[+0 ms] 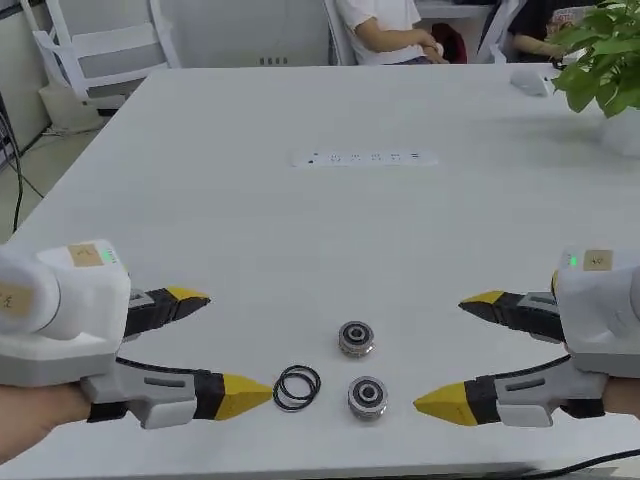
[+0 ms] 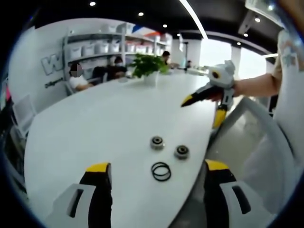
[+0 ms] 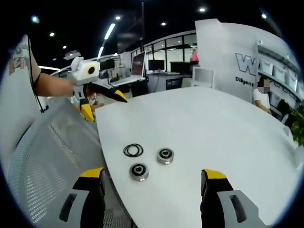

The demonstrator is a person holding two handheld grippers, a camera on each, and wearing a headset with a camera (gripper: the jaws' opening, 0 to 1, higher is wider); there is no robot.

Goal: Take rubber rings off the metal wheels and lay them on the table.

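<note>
Two wheels: far wheel (image 1: 356, 338), near wheel (image 1: 367, 396), flat on table (image 1: 250, 220), near front edge; rubber on rims too small to tell.
Rubber rings (image 1: 297, 387): overlapping on table, just left of near wheel in head view; count unclear.
Left gripper (image 1: 237, 346): jaws wide apart, empty.
Right gripper (image 1: 438, 352): jaws wide apart, empty.
Right gripper view extra: mesh chair (image 3: 47, 156) beside table edge.
Shelf bins (image 2: 90, 50): contents not readable.

2 blk rings (image 1: 297, 387), silver wheels (image 1: 356, 338), wht table (image 1: 300, 230)
</note>
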